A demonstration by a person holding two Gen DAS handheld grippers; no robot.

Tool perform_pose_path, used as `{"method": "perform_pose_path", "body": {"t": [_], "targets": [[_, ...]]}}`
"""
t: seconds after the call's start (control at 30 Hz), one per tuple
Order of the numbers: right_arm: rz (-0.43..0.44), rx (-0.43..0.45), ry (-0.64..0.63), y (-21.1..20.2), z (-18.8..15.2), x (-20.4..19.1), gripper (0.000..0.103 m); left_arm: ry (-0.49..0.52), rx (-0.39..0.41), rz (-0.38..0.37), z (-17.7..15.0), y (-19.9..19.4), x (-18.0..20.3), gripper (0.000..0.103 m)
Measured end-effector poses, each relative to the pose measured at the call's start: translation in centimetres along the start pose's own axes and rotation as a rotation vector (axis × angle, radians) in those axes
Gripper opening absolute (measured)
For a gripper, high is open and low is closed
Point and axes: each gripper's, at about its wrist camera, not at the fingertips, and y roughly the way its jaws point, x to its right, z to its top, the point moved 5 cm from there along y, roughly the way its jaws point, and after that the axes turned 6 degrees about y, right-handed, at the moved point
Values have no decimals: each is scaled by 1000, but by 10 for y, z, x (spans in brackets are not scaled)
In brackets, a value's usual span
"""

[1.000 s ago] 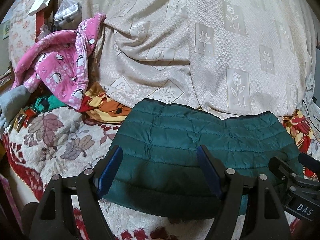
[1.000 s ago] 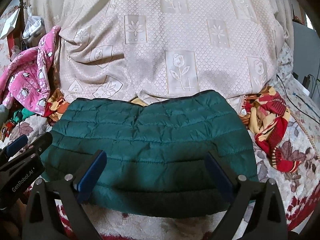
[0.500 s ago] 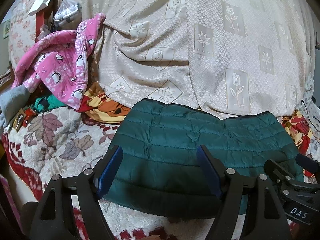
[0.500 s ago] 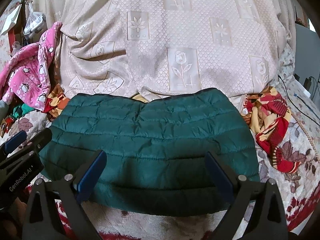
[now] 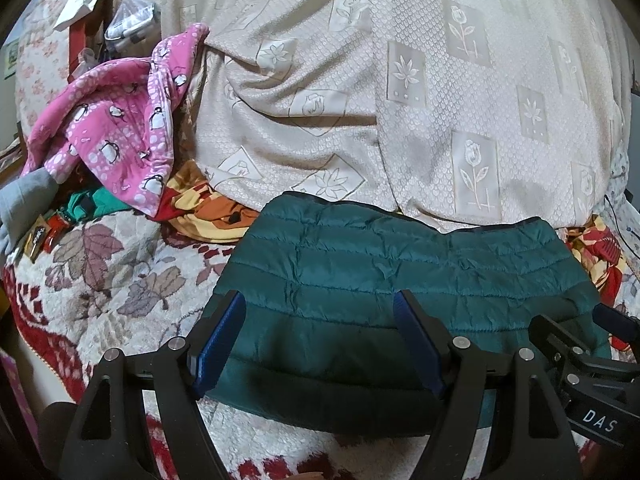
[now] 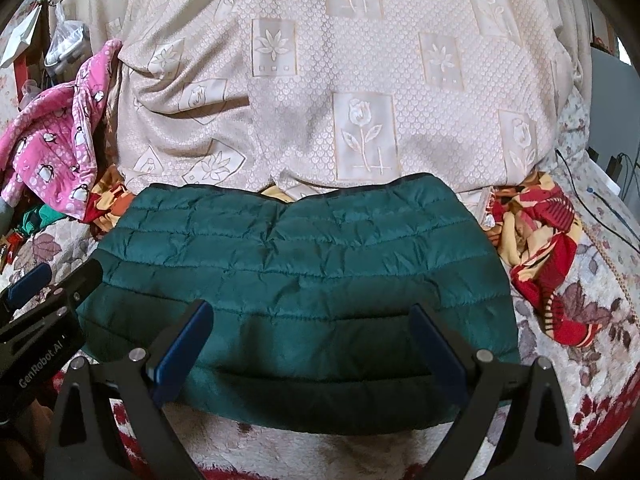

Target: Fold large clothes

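A dark green quilted puffer jacket (image 5: 400, 272) lies folded into a flat rectangle on the floral blanket, in front of a cream patterned bedcover; it also fills the middle of the right wrist view (image 6: 304, 276). My left gripper (image 5: 320, 336) is open and empty, held just above the jacket's near left edge. My right gripper (image 6: 312, 344) is open and empty above the near edge at the middle. Each gripper shows at the edge of the other's view, the right one (image 5: 592, 344) and the left one (image 6: 40, 300).
A pink penguin-print garment (image 5: 116, 136) is heaped at the back left. A red and yellow cloth (image 6: 540, 260) lies to the jacket's right, with more of it at the left (image 5: 208, 216). The cream bedcover (image 6: 360, 80) rises behind. Cables (image 6: 600, 208) run at far right.
Both grippers have drawn back and up a little from the jacket; the jacket lies still.
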Motion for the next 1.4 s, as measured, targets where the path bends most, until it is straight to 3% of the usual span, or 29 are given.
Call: {"method": "perform_pose_path", "body": {"t": [1.4], "targets": [[-3,-49,-4,22,-4,1,100,24,-56,-17,-13,21,4,43]]}}
